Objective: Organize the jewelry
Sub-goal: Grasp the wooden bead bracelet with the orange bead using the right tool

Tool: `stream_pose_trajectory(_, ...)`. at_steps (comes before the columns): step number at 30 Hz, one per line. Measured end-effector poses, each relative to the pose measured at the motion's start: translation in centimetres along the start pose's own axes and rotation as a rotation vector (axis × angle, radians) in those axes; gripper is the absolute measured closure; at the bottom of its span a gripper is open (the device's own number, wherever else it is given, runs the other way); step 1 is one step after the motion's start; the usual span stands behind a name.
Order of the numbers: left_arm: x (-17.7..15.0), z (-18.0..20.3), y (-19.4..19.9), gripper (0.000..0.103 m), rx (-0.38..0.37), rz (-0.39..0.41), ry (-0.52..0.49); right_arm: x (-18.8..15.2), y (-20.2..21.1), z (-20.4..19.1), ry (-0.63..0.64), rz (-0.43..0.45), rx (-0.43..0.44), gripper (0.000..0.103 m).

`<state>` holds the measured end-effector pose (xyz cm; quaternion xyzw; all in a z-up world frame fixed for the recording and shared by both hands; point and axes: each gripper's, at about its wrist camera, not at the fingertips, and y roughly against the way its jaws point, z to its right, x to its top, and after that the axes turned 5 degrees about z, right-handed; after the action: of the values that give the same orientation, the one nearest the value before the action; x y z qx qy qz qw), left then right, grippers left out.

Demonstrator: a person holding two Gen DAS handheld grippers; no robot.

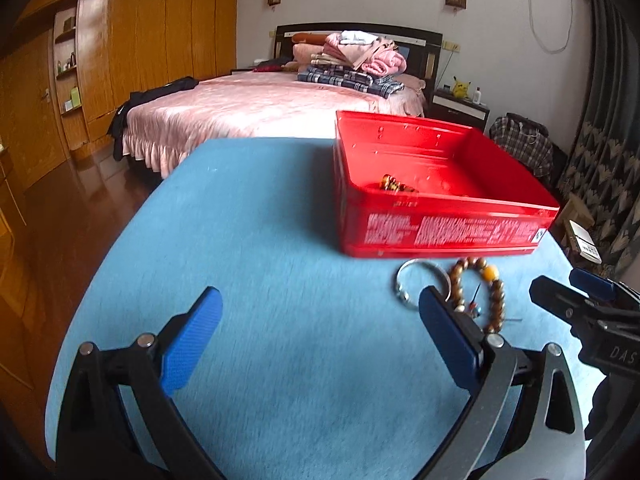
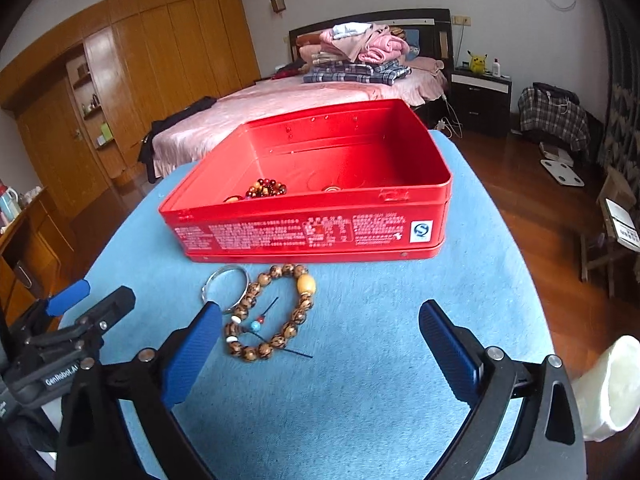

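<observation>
Bead bracelet lies just beside right gripper's left fingers.

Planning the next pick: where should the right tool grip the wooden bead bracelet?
Grip the wooden bead bracelet on its right arc below the amber bead, from above, one finger inside the loop. It lies flat, and that side is clear of the silver bangle.
</observation>
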<state>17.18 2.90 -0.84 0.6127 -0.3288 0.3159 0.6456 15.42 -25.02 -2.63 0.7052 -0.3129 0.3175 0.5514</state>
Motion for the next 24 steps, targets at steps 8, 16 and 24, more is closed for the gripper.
stream_pose_trajectory(8, -0.6, -0.4, 0.4, 0.007, 0.002, 0.012, 0.021, -0.3, -0.8, -0.4, -0.017, 0.001, 0.003, 0.007)
stream_pose_trajectory(16, -0.6, -0.3, 0.0, 0.007, -0.002, 0.003, 0.017, -0.3, -2.8, -1.1, -0.002, -0.076, -0.005, 0.031)
stream_pose_trajectory(24, -0.6, -0.1, -0.4, 0.007, -0.01, -0.003, 0.015, -0.4, -4.0, -1.6, 0.007, -0.121, -0.006, 0.051)
